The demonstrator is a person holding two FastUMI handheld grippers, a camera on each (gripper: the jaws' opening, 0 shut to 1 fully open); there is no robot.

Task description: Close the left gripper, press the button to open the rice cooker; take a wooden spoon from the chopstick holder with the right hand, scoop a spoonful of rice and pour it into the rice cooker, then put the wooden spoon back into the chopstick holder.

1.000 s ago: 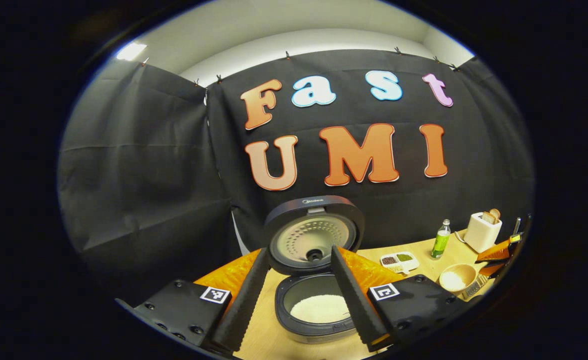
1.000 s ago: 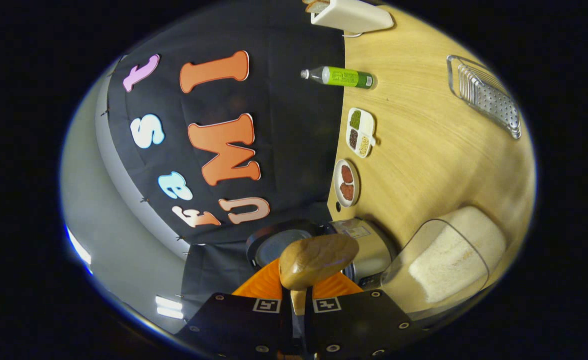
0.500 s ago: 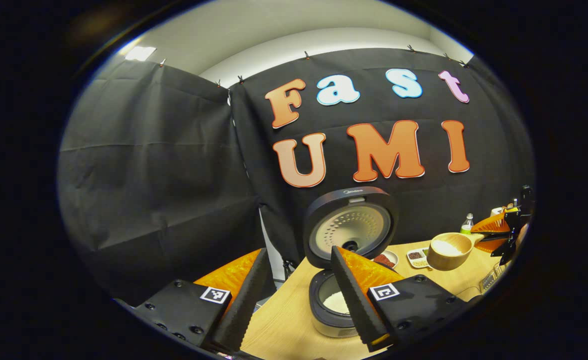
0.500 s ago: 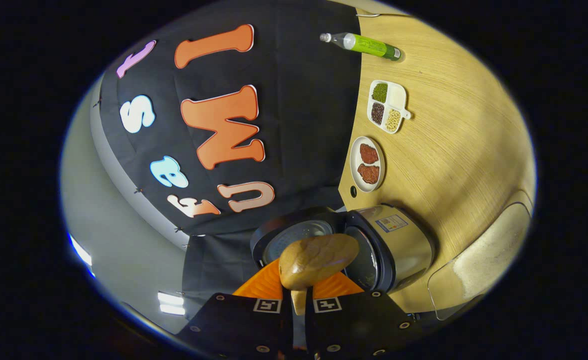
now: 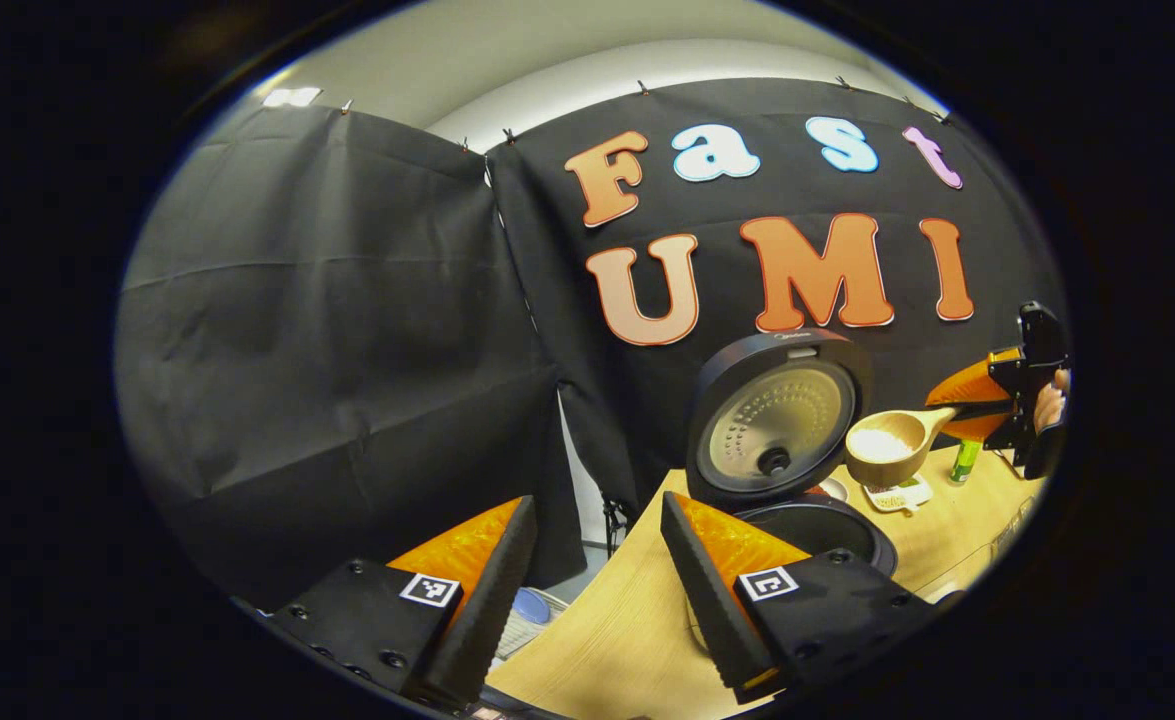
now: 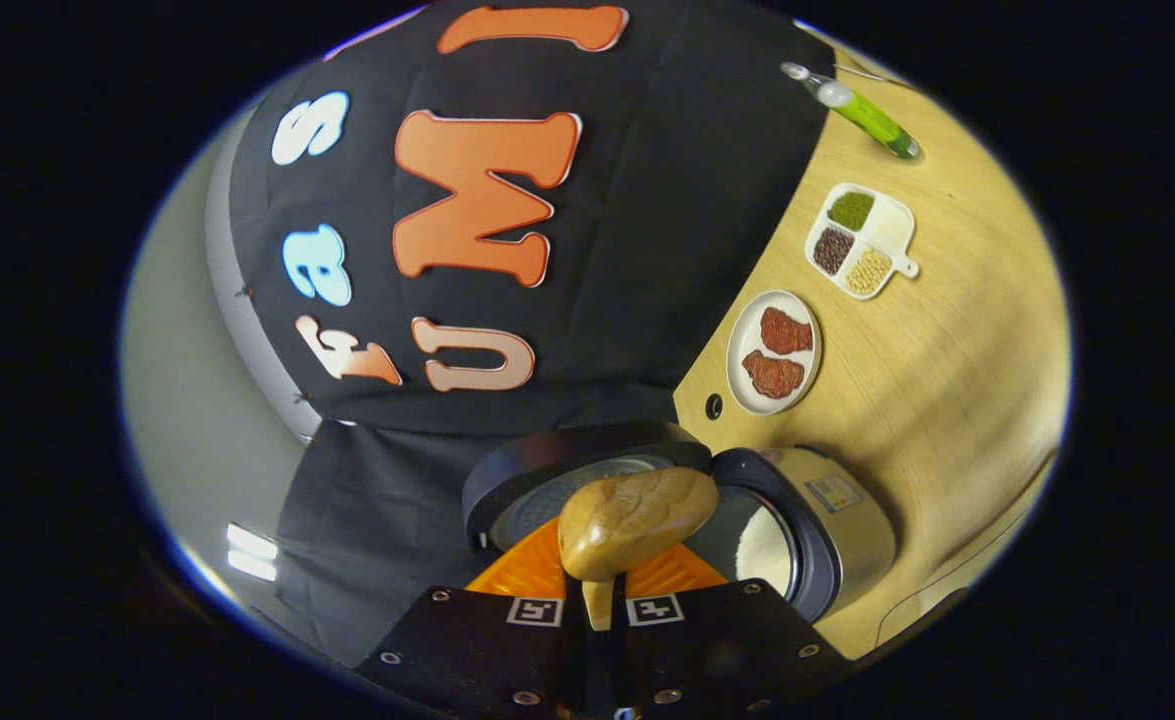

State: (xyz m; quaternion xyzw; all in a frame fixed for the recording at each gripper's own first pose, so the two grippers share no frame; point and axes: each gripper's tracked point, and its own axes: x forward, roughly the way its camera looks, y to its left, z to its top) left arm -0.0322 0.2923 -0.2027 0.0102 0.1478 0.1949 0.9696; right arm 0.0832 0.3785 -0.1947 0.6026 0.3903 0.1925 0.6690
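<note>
The wooden table is the largest thing, and the rice cooker stands on it close to the table's edge by the booth's black wall. Every place below is told from the rice cooker. Its round lid stands raised at the back, the pale dotted inner face turned to the front, and the dark rim of the open pot lies below it. In the right gripper view white rice shows inside the pot.

The left gripper hangs in front of the rice cooker and to one side, its jaws spread wide with nothing between them, one finger partly covering the cooker's front.

The right gripper, with a hand behind it, is held on the far side of the rice cooker, level with the raised lid. Its jaws are clamped on the handle of the wooden spoon. The spoon's bowl sits upright just beside the lid, above the pot's edge, with a heap of white rice in it. In the right gripper view the underside of the spoon's bowl covers part of the lid and the pot's mouth.

Beyond the rice cooker on the table lies a white plate with two reddish-brown pieces, nearest of the small things. Farther off is a divided dish holding green, dark and pale grains, and farthest a green bottle.
</note>
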